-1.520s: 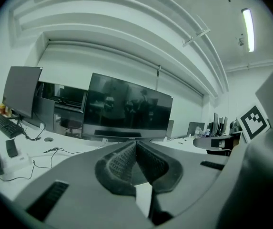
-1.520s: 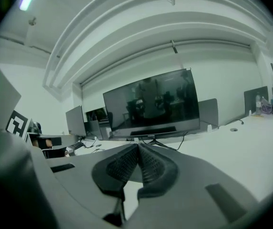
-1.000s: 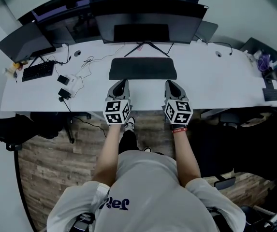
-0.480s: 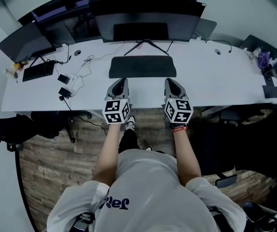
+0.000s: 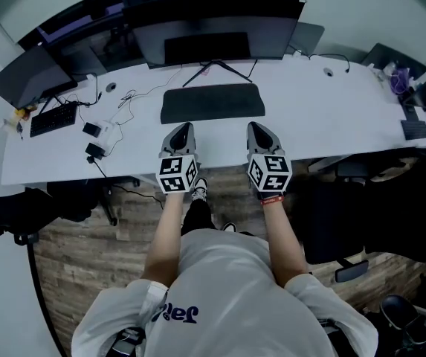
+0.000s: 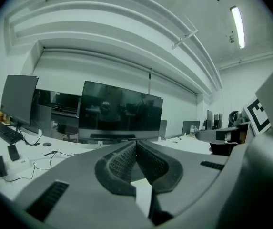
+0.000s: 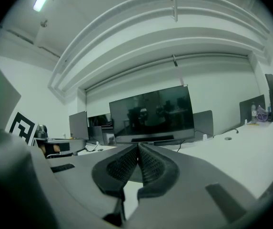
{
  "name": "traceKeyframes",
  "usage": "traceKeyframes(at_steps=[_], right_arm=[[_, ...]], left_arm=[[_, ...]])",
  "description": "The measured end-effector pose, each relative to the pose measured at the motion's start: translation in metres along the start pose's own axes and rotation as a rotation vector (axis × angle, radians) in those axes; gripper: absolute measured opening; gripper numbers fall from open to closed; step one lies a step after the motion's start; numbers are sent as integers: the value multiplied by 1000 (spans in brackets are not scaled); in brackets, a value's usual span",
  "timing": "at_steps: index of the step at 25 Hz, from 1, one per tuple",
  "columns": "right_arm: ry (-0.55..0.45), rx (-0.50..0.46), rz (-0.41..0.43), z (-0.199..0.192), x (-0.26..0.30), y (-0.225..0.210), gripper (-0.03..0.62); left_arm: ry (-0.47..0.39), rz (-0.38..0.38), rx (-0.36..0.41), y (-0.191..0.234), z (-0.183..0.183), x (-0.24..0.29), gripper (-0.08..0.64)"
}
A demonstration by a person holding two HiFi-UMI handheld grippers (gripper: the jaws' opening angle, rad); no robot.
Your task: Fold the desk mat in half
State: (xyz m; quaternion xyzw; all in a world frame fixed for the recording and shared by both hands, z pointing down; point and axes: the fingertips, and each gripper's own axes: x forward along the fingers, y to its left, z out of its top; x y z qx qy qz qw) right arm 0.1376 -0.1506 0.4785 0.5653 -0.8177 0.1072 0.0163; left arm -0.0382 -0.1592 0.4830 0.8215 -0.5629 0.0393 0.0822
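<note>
Desk mat (image 5: pixel 213 103), item one. Position?
— One dark rectangle, lying flat on the white counter (image 5: pixel 331 117), centred in front of the large monitor (image 5: pixel 213 39). The monitor's stand feet sit just behind the mat's far edge. Single layer or doubled: cannot be told from above.

Item two, left gripper (image 5: pixel 185 128)?
— Held over the counter's near edge, pointing at the mat. Its tips are just at the mat's near edge, towards the left end. Touching or a little apart: cannot be told. Jaws pressed together, ribbed pads (image 6: pixel 119 162) meeting, nothing between them.

Item three, right gripper (image 5: pixel 255 128)?
— Same station, mirrored: over the near edge, tips by the mat's near edge, close to its right corner. Jaws pressed together, nothing held. The two grippers lie side by side and level, with the mat ahead of both.

Sundries?
— Keyboard (image 5: pixel 53 119), loose cables (image 5: pixel 127 95) and small adapters, all at the counter's left end, well apart from the mat. A second screen (image 5: pixel 30 76) stands behind the keyboard.

Changes against the earlier entry?
— None to the stock. The mat has the same place and outline. Both grippers keep their station at the near edge, jaws closed as before. Only the head view's framing has drifted, so the counter sits slightly further left.
</note>
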Motion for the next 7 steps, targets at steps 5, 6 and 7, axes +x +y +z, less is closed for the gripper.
traceKeyframes(at_steps=[5,6,7], right_arm=[[20,10,-4,-10,7,-10,15],[28,15,-6,-14,9,-12,15],[37,20,-8,-19,11,-14,15]], left_arm=[[46,-14,36,-7,-9,18,21],[62,-16,43,-7,-13,23,21],[79,-19,51,-7,-18,27,21]])
